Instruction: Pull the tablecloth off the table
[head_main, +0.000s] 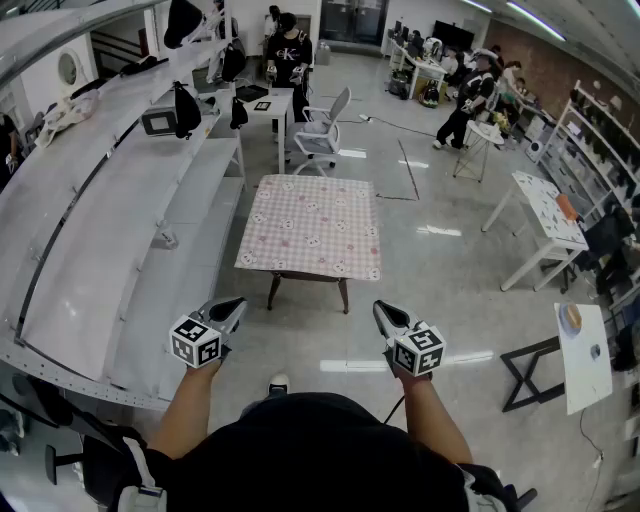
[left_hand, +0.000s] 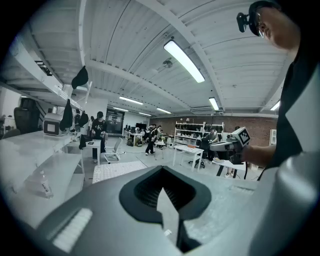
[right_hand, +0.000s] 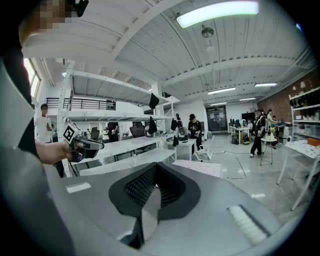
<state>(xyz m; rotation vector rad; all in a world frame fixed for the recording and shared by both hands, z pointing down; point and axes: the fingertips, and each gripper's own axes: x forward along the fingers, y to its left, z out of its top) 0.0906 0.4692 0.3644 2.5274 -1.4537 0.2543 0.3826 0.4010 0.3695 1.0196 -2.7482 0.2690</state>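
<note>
A pink checked tablecloth (head_main: 312, 225) covers a small wooden-legged table (head_main: 344, 295) in the middle of the floor, some way ahead of me. It drapes over the table's edges and nothing lies on it. My left gripper (head_main: 232, 308) and right gripper (head_main: 385, 315) hang low in front of my body, well short of the table's near edge. Both are shut on nothing. The cloth shows far off in the left gripper view (left_hand: 117, 170) and the right gripper view (right_hand: 202, 168), beyond the closed jaws of the left gripper (left_hand: 162, 192) and the right gripper (right_hand: 150, 195).
Long white shelving (head_main: 120, 230) runs down the left side, close to the table. Behind the table stand a white desk (head_main: 270, 105) and an office chair (head_main: 322, 130). White tables (head_main: 545, 215) and a stand with a plate (head_main: 582, 355) are at the right. Several people stand at the back.
</note>
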